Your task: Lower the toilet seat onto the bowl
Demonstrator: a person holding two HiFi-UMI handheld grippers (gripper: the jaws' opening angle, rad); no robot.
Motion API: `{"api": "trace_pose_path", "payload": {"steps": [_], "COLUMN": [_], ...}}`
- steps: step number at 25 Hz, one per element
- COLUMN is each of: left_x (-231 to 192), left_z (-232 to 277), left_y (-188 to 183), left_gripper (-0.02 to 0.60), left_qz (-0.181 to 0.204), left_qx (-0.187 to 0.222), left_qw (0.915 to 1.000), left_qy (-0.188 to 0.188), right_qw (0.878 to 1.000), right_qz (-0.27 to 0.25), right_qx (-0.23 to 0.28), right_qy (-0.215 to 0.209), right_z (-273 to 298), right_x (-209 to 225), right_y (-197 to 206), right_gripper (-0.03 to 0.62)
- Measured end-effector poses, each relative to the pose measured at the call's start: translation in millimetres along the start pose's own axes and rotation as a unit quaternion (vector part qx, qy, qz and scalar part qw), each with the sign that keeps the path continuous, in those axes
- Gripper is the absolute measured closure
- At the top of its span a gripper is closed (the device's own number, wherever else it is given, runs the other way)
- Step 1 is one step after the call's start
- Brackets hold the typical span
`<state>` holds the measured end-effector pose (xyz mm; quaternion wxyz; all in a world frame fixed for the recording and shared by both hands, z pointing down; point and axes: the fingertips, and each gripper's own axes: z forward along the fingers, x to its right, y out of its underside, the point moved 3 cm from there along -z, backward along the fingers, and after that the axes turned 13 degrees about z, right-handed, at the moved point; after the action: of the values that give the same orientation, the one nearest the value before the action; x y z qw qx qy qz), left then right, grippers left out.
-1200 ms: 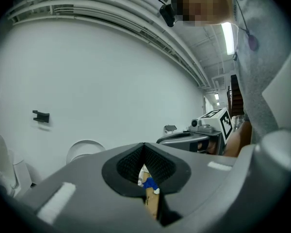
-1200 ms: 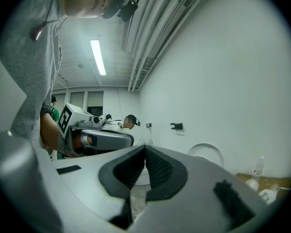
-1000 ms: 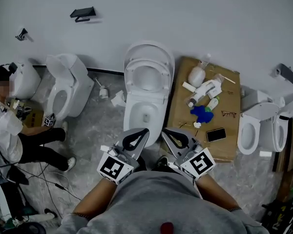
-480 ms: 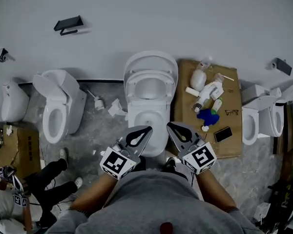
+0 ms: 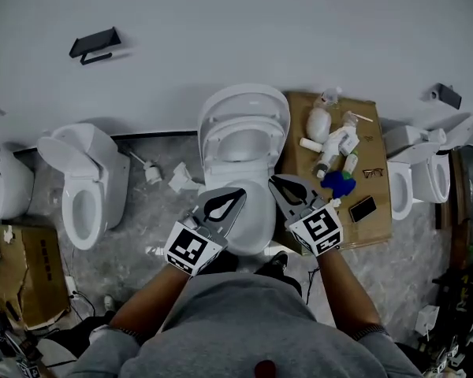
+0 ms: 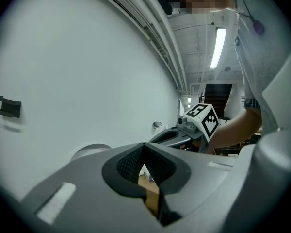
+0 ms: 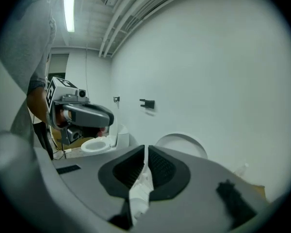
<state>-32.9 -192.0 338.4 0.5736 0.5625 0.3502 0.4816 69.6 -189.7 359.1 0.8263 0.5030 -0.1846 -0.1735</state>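
Note:
A white toilet stands against the wall in the middle of the head view. Its lid [image 5: 246, 101] and seat [image 5: 213, 144] are both raised and lean back toward the wall, above the bowl [image 5: 256, 220]. My left gripper [image 5: 238, 193] hovers over the bowl's front left, jaws shut and empty. My right gripper [image 5: 274, 181] is at the bowl's right rim, also shut with nothing in it. In the right gripper view the shut tips [image 7: 145, 147] point at the wall, with the raised lid [image 7: 182, 142] just beyond. The left gripper view shows shut tips [image 6: 144, 145].
A flat cardboard sheet [image 5: 374, 211] right of the toilet carries bottles [image 5: 335, 144], a blue cloth [image 5: 337, 183] and a phone [image 5: 362, 208]. Another toilet [image 5: 79, 183] stands at the left, more at the right [image 5: 414, 176]. A cardboard box [image 5: 20, 270] sits at the lower left.
Both grippers have moved forward, over the bowl's front and closer to the raised seat. The view has shifted, and the seated person at the left is out of view.

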Motion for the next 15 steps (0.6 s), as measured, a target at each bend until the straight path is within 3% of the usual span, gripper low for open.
{"api": "trace_pose_path", "payload": {"steps": [2,4,9,15], "left_x": [-10,-20,-39,-64], "left_z": [4,9,21,32], "left_y": [5,11,28,50], "left_gripper": [0.574,0.573,0.573,0.573], "left_qz": [0.005,0.007,0.001,-0.015], "left_qx": [-0.001,-0.002,-0.011,-0.019], "left_qw": [1.0000,0.9999,0.9998,0.9987], "left_qy": [-0.002,-0.007,-0.017,-0.045], "right_qw": [1.000,0.999,0.995,0.982], "right_qz": [0.005,0.000,-0.030,-0.085], "right_qx": [-0.013,-0.030,-0.090,-0.167], "right_qy": [0.006,0.013,0.017,0.008], "right_z": [12,24,59,103], "right_x": [9,21,52,87], "right_y": [1,3,20,37], "right_gripper": [0.568,0.516,0.499,0.468]}}
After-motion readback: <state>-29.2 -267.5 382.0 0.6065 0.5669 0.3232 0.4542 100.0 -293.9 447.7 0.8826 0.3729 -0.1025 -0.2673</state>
